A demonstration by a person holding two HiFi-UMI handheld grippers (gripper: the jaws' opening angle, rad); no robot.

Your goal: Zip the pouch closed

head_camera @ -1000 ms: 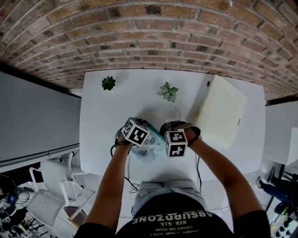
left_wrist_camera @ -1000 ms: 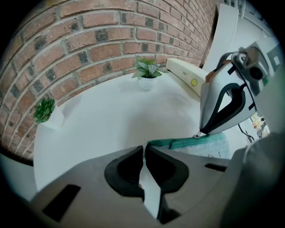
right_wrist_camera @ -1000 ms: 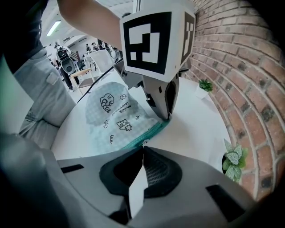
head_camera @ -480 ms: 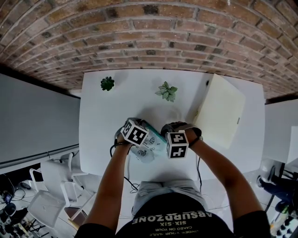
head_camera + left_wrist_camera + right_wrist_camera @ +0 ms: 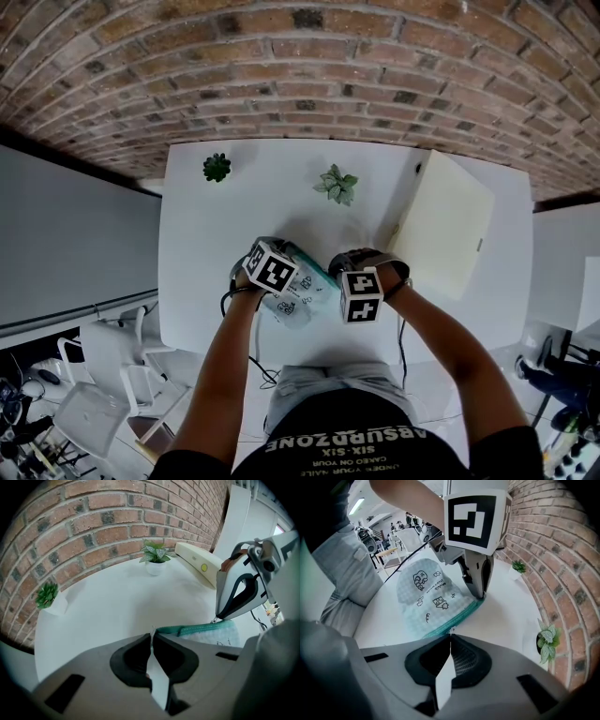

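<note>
A pale checked pouch (image 5: 431, 596) with cartoon prints and a teal zipper edge (image 5: 197, 629) lies on the white table (image 5: 202, 281), between my two grippers. My left gripper (image 5: 152, 637) is shut on the pouch's end, where the teal edge stops. My right gripper (image 5: 450, 633) is shut at the other end of the zipper edge, on the small zipper pull. Both point steeply down. In the head view the marker cubes (image 5: 272, 269) hide the jaws, and a strip of the pouch (image 5: 302, 298) shows between them.
Two small potted plants (image 5: 217, 168) (image 5: 337, 185) stand near the brick wall at the table's far side. A cream box (image 5: 442, 225) lies at the right. Black cables hang off the near edge. White chairs stand on the floor at the left.
My right gripper has shifted slightly to the right and toward me along the pouch. The left gripper has kept still.
</note>
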